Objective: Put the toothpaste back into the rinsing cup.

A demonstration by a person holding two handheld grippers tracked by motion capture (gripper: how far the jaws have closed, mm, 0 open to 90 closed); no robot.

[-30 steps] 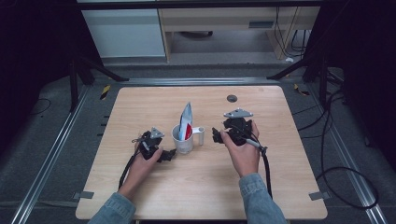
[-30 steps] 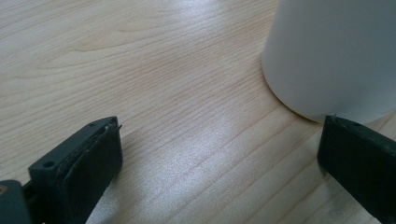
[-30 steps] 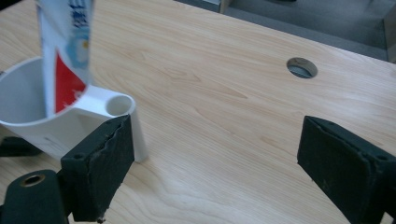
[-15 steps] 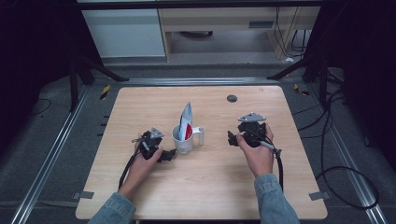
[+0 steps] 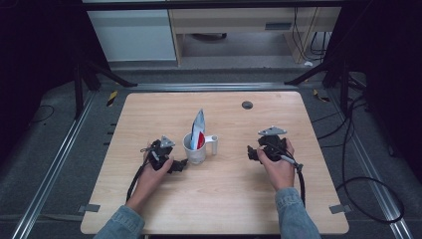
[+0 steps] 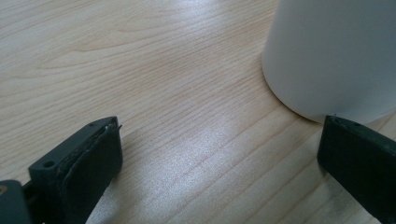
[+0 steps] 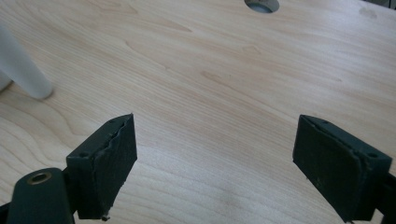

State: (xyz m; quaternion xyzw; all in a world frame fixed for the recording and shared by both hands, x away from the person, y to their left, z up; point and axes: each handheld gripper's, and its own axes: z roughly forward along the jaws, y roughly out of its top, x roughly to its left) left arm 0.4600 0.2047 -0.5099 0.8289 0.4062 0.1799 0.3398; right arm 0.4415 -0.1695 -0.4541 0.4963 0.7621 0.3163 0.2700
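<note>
Wooden table (image 5: 224, 199) — white mug (image 5: 195, 149) just beside left tool (image 5: 180, 164).

high: above, forward-down | gripper views: close, low over table (image 5: 149, 109) | shared: mug (image 5: 195, 149)

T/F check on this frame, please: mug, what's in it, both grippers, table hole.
1. The white mug stands upright on the table. True.
2. The right gripper is shut on the mug's handle. False: its jaws stand wide apart over bare wood, off to the side of the handle.
3. A blue and red packet sticks up out of the mug. True.
4. The left gripper is open, with the mug's wall close by its jaws. True.
5. The mug lies tipped over beside the dark round hole. False: it is upright, and the hole sits apart from it, toward the table's far edge.
</note>
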